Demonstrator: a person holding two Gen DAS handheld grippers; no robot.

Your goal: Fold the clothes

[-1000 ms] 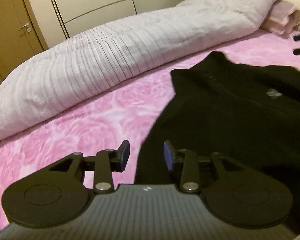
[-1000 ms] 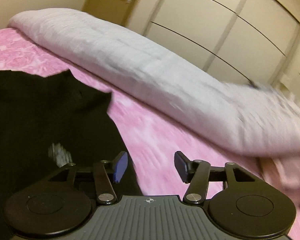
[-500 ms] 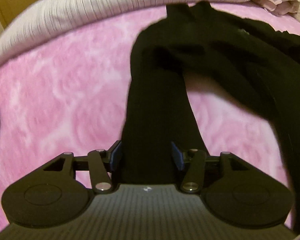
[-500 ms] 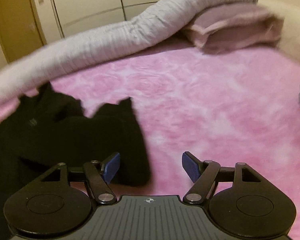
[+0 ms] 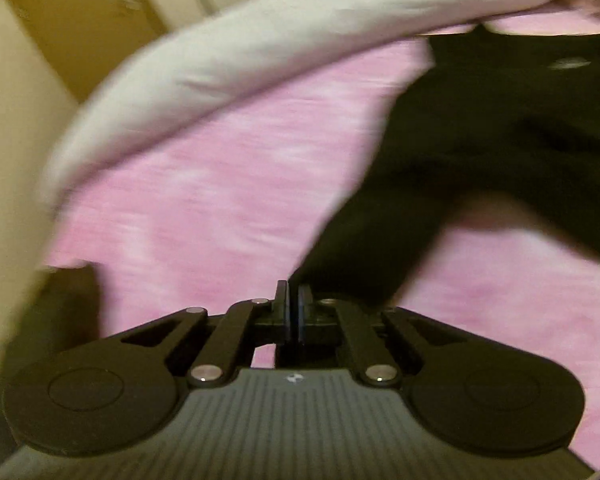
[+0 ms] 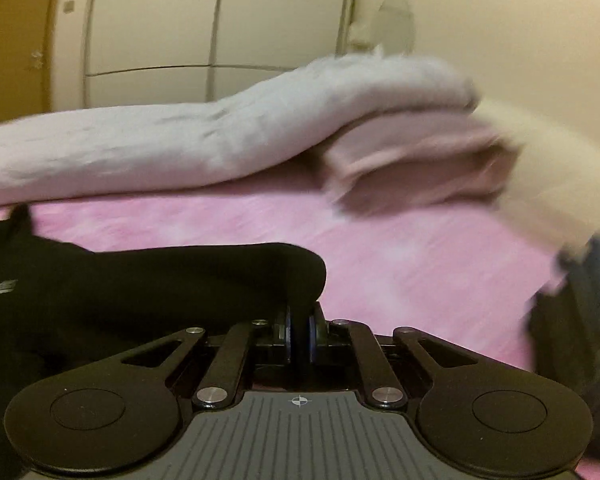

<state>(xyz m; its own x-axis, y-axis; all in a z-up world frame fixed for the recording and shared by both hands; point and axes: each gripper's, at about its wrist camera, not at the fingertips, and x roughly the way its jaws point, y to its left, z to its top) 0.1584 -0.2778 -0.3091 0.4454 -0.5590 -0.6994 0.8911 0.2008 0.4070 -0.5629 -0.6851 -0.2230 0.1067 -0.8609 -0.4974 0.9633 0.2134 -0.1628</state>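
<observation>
The bed is covered with a pink blanket (image 5: 204, 184) patterned in paler blotches, blurred in both views. Along its far side lies a long roll of pale grey-white duvet (image 6: 172, 140), stretching from one end of the bed to the other. At the end of that roll, a folded dusty-pink cloth (image 6: 416, 164) is tucked partly under it, with something cream-coloured (image 6: 540, 184) just beside it. Behind the bed stands a cream wardrobe (image 6: 220, 28) with panelled doors, and next to it a wooden door (image 5: 84, 20) in a yellow-brown tone. A dark bluish object (image 6: 580, 320) sits at the bed's edge, too blurred to identify.
</observation>
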